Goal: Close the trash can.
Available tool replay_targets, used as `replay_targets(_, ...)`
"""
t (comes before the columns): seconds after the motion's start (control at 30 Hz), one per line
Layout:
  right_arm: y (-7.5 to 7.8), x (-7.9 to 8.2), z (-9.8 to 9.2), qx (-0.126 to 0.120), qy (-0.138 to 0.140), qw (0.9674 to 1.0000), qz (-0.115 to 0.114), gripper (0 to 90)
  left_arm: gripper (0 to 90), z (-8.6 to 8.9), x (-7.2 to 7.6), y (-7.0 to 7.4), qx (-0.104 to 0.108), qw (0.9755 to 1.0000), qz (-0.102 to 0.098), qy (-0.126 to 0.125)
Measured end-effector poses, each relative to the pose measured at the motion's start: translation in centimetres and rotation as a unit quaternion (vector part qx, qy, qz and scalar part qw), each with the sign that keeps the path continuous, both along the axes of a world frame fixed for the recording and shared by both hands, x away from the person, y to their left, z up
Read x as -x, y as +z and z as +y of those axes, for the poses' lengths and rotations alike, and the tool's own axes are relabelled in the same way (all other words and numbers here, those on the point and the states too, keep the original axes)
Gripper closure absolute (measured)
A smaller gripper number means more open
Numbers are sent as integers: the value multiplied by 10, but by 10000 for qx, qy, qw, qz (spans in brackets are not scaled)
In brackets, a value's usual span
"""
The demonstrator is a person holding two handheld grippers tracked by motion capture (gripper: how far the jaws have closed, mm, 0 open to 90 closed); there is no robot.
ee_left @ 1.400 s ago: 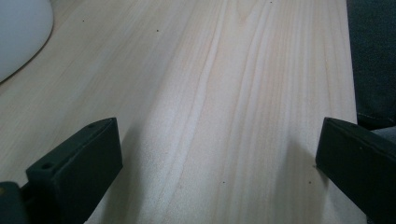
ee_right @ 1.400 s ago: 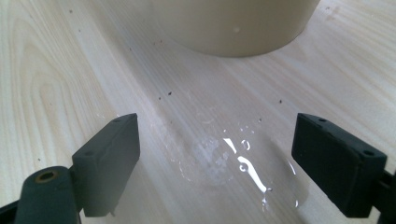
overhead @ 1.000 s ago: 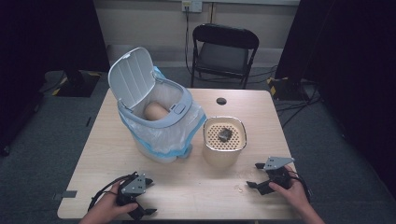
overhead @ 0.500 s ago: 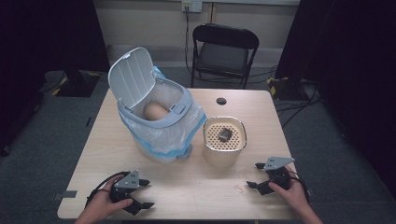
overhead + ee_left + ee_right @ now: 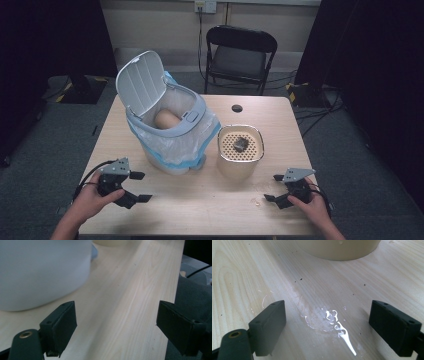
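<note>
A small white smear (image 5: 335, 326) on the table (image 5: 200, 210) lies between the wide-apart jaws of the right tool (image 5: 274, 192), the cream bin (image 5: 241, 160) at its 11 o'clock; the left tool (image 5: 138, 187), jaws also apart and empty, faces the lined white bin (image 5: 170, 145) at 1 o'clock, whose contents are hard to make out

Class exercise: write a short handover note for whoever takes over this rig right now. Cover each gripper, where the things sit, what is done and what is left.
Left gripper: open, holds nothing, low over the table near the lined bin.
Right gripper: open, holds nothing, beside the white smear in front of the beige container.
The bin's lid stands open with a tan item inside; a dark lump sits on the container's perforated top.
Done: nothing in hand. Left: probably moving the lump into the bin.
</note>
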State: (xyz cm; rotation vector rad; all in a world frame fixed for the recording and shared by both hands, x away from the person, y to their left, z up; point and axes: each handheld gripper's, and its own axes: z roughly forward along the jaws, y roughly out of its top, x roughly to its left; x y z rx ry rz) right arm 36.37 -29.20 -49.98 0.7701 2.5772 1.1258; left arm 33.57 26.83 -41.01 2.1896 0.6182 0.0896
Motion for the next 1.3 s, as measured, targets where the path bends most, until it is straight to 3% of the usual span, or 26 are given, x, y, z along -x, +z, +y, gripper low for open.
replay_targets(0.03,0,0,0,0,0,10000,0,138,160,0,0,0,0,10000,0,0)
replay_targets(0.2,0,0,0,0,1,10000,0,138,160,10,-8,29,-35,9997,-94,241)
replay_targets(0.4,0,0,0,-1,1,10000,-1,137,160,21,-19,55,82,9992,-7,404)
replay_targets(0.57,0,0,0,-1,0,10000,1,138,160,26,-25,74,-97,9988,-40,476)
replay_targets(0.77,0,0,0,0,1,10000,-1,137,160,31,-33,96,-139,9979,-61,635)
replay_targets(1.3,0,0,0,-5,-3,10000,-9,138,160,28,-54,145,-293,9971,-184,681)
